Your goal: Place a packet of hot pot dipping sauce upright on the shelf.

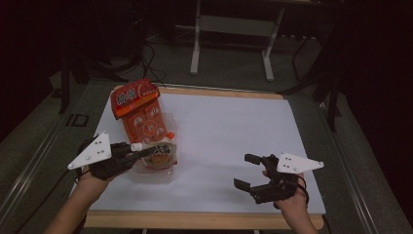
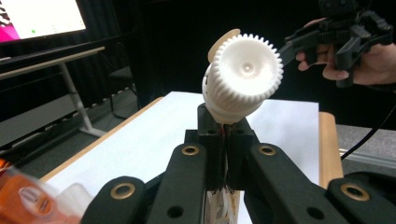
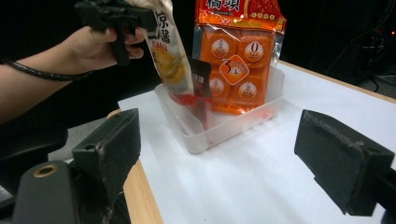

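- Left gripper (image 1: 130,155), near-left part of the table, jaws clamped on the neck of a spouted pouch (image 1: 161,155), just below its white ribbed cap (image 2: 243,74).
- Pouch long axis, high view: roughly level across the table, cap end twd the left gripper, body end twd table centre. Right gripper view: pouch (image 3: 169,58) hangs steeply, cap end up in the grip, bottom end down inside a clear plastic bin (image 3: 224,127).
- Left gripper view: cap faces the camera, tipped up-right.
- Orange multi-pack (image 1: 142,114) stands in the same bin, leaning back twd the far-left corner; its base is just beside the pouch bottom.
- Right gripper (image 1: 249,171), near-right, jaws wide apart w/ nothing between, well apart from the bin.
- Surface: white sheet (image 1: 234,131) on a wood-edged table (image 1: 204,220); room dark, grey floor, white-legged desk (image 1: 233,30) behind.
- Bin sits near the left edge; centre and right of the sheet are bare.
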`<state>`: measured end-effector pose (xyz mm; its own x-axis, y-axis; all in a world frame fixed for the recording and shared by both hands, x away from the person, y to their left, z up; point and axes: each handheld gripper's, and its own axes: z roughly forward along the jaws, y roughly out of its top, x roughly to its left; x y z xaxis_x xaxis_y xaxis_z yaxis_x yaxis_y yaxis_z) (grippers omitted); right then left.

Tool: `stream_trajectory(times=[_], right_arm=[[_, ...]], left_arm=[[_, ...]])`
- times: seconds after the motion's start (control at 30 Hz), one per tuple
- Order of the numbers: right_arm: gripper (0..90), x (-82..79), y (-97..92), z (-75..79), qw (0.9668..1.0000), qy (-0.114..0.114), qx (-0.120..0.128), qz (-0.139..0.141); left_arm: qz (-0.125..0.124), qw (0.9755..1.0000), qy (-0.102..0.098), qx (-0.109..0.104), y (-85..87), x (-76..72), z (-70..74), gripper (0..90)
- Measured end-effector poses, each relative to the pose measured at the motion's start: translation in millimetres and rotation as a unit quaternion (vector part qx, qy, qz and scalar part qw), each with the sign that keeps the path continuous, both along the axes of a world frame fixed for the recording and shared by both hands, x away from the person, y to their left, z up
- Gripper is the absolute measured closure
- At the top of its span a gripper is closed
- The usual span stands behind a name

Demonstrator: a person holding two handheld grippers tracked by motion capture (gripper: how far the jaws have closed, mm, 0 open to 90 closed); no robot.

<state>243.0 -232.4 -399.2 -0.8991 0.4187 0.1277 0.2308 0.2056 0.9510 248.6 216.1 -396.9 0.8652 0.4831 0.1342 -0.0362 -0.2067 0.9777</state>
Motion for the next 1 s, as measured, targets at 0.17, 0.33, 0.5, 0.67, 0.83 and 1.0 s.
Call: stream_trajectory(times=[0.17, 0.33, 0.5, 0.67, 0.83, 1.0], right_arm=[[14.8, 2.1, -0.2, -3.8, 1.0000, 0.008, -0.002, 0.001], [14.8, 1.9, -0.1, -5.2, 0.9999, 0.008, -0.006, 0.001], [14.8, 2.7, -0.6, -6.5, 0.9999, 0.013, -0.006, 0.000], [14.9, 3.2, 0.0, -7.2, 0.9998, 0.015, -0.009, 0.000], [14.9, 3.2, 1.2, -7.7, 0.9998, 0.014, -0.012, 0.000], [15.0, 2.9, 1.8, -7.5, 0.9998, 0.016, -0.015, 0.002]], left_arm=[[0.003, 1.0000, 0.006, 0.002, 10.0, 3.8, -9.9, 88.2], [0.009, 0.9999, 0.014, 0.001, 18.1, 8.0, -20.6, 88.2], [0.006, 0.9997, 0.025, 0.001, 23.0, 9.7, -29.8, 88.1], [0.003, 0.9993, 0.038, 0.003, 26.3, 10.3, -38.3, 88.1], [0.003, 0.9988, 0.048, 0.003, 27.2, 11.3, -47.5, 88.1], [-0.003, 0.9979, 0.062, 0.017, 22.4, 11.6, -58.3, 88.0]])
